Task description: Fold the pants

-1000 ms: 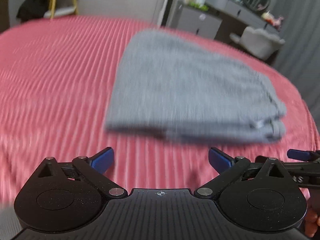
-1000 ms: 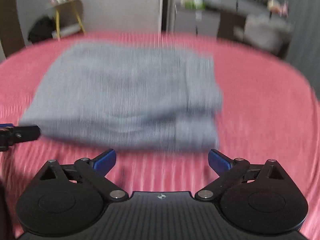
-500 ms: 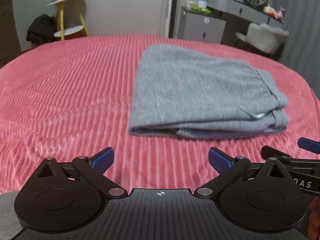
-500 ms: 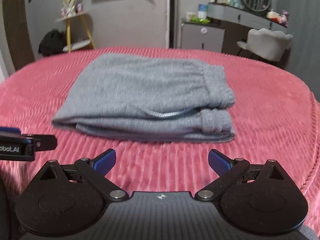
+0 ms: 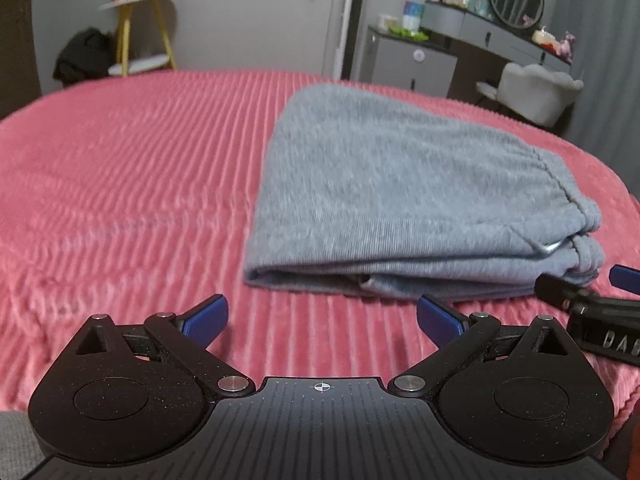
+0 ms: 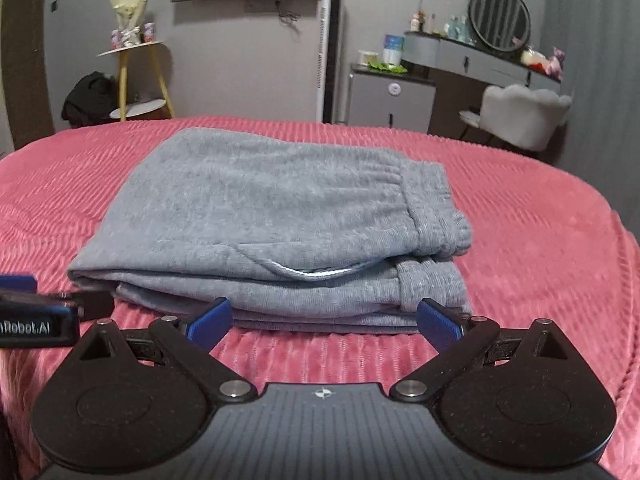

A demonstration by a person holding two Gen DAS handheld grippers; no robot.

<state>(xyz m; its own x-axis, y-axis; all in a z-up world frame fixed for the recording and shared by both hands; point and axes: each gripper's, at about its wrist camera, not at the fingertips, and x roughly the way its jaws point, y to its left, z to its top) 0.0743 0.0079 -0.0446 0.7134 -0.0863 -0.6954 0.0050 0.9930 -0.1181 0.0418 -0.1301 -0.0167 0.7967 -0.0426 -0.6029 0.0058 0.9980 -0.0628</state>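
Pink ribbed bedspread, folded grey pants, both hand-held grippers spread wide, holding nothing

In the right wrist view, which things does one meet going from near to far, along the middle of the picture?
Open right claw → ribbed pink bedspread → folded grey fabric pants → white upright tower fan at the grey back wall.
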